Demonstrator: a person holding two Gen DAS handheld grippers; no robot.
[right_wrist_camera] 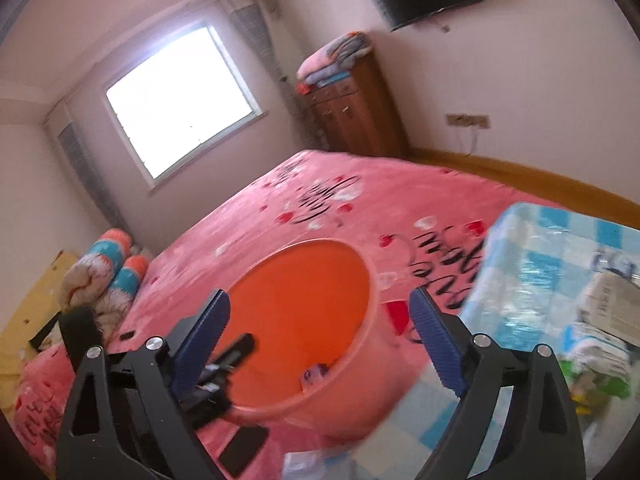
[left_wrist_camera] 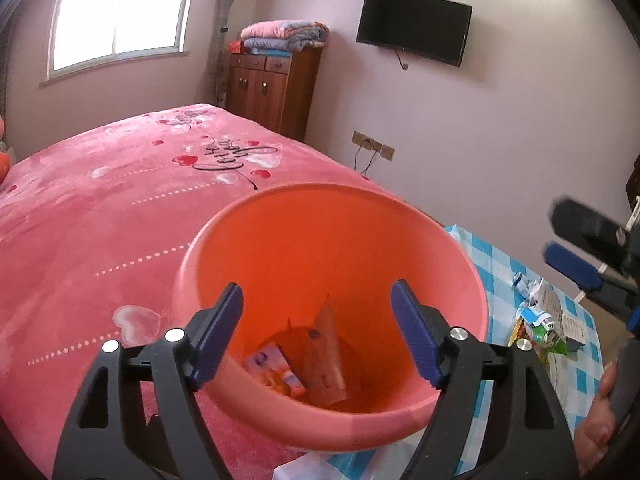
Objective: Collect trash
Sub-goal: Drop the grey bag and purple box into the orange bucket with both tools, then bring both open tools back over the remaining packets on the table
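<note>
In the left wrist view, the left tool (left_wrist_camera: 316,328) stood wide and held nothing. Its two fingers framed the mouth of the orange bucket (left_wrist_camera: 280,216), which was just ahead on the pink bed (left_wrist_camera: 100,220). Two wrappers (left_wrist_camera: 296,364) lay at the bottom of the bucket. To the right of the tool, crumpled trash (left_wrist_camera: 540,320) lay on the checked desk (left_wrist_camera: 492,264).

In the right wrist view, the right tool (right_wrist_camera: 320,344) was also wide and without load, with the bucket (right_wrist_camera: 304,412) directly ahead and trash (right_wrist_camera: 600,344) on the desk (right_wrist_camera: 532,248) to its right.
</note>
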